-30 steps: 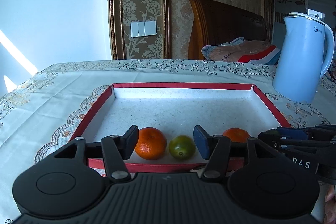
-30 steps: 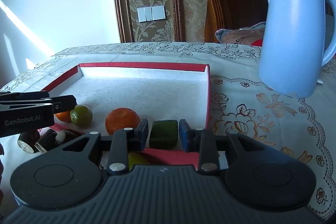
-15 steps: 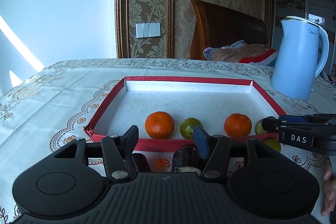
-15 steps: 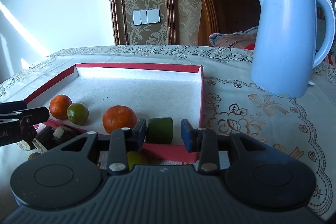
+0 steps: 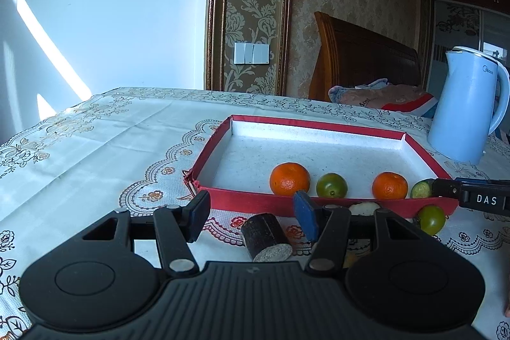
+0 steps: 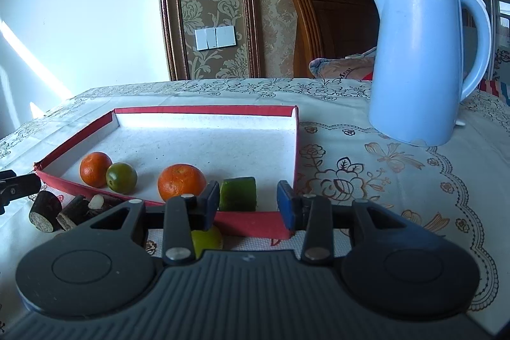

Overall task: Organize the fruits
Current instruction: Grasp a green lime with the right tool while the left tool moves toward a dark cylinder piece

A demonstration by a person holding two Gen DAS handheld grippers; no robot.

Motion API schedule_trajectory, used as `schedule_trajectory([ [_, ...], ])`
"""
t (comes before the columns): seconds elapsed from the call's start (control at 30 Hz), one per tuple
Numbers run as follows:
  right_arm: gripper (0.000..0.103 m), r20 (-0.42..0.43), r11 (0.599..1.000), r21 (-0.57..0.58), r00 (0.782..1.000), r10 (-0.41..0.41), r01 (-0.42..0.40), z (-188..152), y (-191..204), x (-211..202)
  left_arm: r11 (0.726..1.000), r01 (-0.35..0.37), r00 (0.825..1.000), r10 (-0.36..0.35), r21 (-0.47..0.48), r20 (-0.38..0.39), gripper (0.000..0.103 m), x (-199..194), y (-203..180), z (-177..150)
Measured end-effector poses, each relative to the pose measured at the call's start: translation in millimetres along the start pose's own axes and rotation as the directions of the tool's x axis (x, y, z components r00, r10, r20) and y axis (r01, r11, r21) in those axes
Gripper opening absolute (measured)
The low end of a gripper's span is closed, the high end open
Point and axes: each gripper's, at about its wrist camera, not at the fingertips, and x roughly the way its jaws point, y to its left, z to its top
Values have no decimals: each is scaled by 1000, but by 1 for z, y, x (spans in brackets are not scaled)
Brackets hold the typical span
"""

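Note:
A red-rimmed tray point(image 5: 318, 125) holds two oranges point(image 5: 289, 178) point(image 5: 389, 185), a green citrus point(image 5: 331, 185) and a green cucumber chunk point(image 6: 238, 194) near its front edge. My left gripper point(image 5: 251, 214) is open, above a dark sugarcane piece point(image 5: 266, 233) lying on the cloth in front of the tray. My right gripper point(image 6: 248, 204) is open, just behind the cucumber chunk, which rests in the tray. A green fruit point(image 5: 431, 219) lies outside the tray's front right corner; it also shows in the right wrist view point(image 6: 206, 239).
A light blue kettle point(image 6: 420, 62) stands right of the tray. More sugarcane pieces point(image 6: 47, 211) lie on the patterned tablecloth point(image 5: 95, 148) before the tray. A wooden chair point(image 5: 357, 59) and a wall stand behind the table.
Both grippers pulled back from the tray. The right gripper opened and let go of the cucumber chunk, which now rests in the tray. The sugarcane piece came into view between the left fingers.

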Motion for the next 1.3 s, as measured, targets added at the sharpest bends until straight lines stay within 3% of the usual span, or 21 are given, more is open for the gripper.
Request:
schedule_trajectory([
  [0.13,41,24,1000,18,1000,9,-9,-4,-2,-13,1000,-4,1000,3,-18,-10,57,-2,10,-5],
  [0.2,53,29,1000,28,1000,5,-6,-8,-2,-19,999,-1,1000,0,-33,-14,57,-3,16,-6],
  [0.37,53,40,997,73,999,26,-28,-15,-8,-33,998,2,1000,-3,-69,-17,61,-7,27,-9],
  [0.5,53,0,996,71,998,61,-61,-19,-6,-32,995,-2,1000,0,-103,-18,66,-11,37,-12],
  [0.6,53,-1,998,32,998,60,-60,-20,1,-32,992,4,1000,-7,-130,-26,77,-12,43,-13],
  [1.3,53,-85,997,-26,994,67,-69,-19,21,-14,981,-13,998,0,-192,-69,80,-5,53,-15],
])
